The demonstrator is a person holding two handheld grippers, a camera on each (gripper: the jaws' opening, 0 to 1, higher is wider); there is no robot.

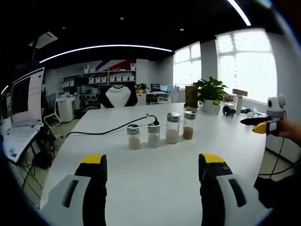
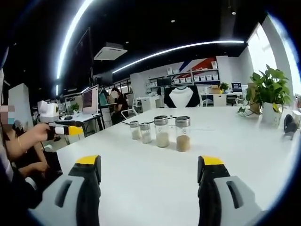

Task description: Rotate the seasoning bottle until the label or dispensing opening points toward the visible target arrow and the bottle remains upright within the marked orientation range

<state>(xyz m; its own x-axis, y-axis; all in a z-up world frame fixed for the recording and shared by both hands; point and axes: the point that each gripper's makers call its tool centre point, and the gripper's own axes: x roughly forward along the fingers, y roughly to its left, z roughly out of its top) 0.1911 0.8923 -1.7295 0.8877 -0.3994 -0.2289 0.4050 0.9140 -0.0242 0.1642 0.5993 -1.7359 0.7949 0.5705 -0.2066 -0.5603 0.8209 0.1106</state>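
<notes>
Four seasoning bottles stand well beyond the wide-apart left claw.

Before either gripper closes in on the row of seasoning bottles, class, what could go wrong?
1. Four bottles stand close together in a row: the tallest bottle, the brown bottle and two short ones. Wide-open jaws reaching for one could knock a neighbour over.
2. A black cable ends just behind the row and could snag.
3. I can't see a target arrow on the table, so the final orientation may be misjudged.
</notes>
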